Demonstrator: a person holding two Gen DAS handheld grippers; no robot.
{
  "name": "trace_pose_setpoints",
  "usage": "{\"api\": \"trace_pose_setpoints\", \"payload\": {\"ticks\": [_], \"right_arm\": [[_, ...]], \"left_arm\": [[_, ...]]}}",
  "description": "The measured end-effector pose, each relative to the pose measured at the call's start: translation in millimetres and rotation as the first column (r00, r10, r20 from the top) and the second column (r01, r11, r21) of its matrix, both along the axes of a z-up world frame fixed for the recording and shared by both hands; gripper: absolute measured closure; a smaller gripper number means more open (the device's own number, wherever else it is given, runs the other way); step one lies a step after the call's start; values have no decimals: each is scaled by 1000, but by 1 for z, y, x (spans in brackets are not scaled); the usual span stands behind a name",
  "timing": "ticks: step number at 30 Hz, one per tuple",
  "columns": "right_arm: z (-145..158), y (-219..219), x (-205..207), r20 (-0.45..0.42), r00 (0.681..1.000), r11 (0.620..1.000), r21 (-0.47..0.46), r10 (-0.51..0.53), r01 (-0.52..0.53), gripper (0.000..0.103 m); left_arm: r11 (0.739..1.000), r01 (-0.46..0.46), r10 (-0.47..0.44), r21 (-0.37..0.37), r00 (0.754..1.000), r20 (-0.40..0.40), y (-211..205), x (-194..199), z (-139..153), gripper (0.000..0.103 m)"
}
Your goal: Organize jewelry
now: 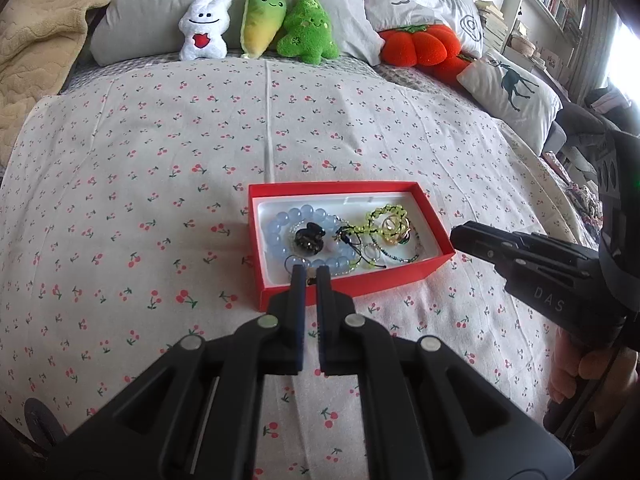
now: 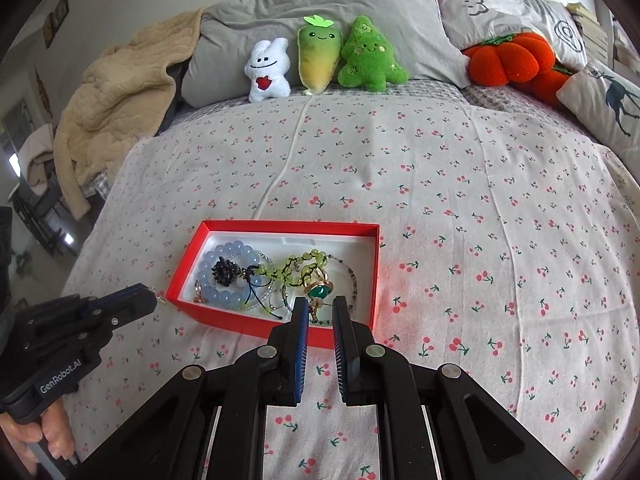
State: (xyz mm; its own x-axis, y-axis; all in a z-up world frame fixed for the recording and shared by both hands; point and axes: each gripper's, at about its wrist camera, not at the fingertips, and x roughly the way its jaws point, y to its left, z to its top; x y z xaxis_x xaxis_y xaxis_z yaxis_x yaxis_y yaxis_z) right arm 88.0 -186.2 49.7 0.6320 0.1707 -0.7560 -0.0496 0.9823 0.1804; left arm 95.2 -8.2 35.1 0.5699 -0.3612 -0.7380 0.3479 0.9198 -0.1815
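My left jaws [image 1: 309,273] pinched something small and shiny over the box's [image 1: 360,282] near wall; my right [image 2: 321,307] stood slightly spread, empty, nearer the green ring [image 2: 320,291].

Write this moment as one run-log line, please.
left gripper: at box near edge, pinching something small | right gripper: open, over box | box: red, on bed, beads inside

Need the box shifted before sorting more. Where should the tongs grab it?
Pinch the near long wall of the red box from above, one finger inside and one outside. That rim stands upright and bare. The right tongs already hover over it, open.
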Motion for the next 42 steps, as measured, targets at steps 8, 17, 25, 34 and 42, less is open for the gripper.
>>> {"api": "trace_pose_setpoints", "payload": {"ticks": [8, 17, 25, 34, 42], "right_arm": [[-10, 1, 13, -21, 1000, 1000, 10, 7, -7, 91], [-18, 1, 18, -44, 999, 1000, 1, 12, -12, 91], [-23, 5, 23, -54, 998, 1000, -13, 11, -12, 91], [-19, 5, 20, -43, 999, 1000, 8, 13, -12, 86], [-2, -6, -2, 7, 1000, 1000, 5, -29, 29, 40]], "left_arm": [[1000, 6, -6, -20, 1000, -23, -17, 24, -13, 97], [1000, -4, 3, -20, 999, -38, -17, 29, -17, 79], [1000, -18, 18, 18, 999, -34, -6, 15, -12, 60], [995, -88, 91, 50, 994, -59, 16, 4, -17, 31], [985, -127, 136, 116, 988, -78, 23, -10, -19, 17]]}}
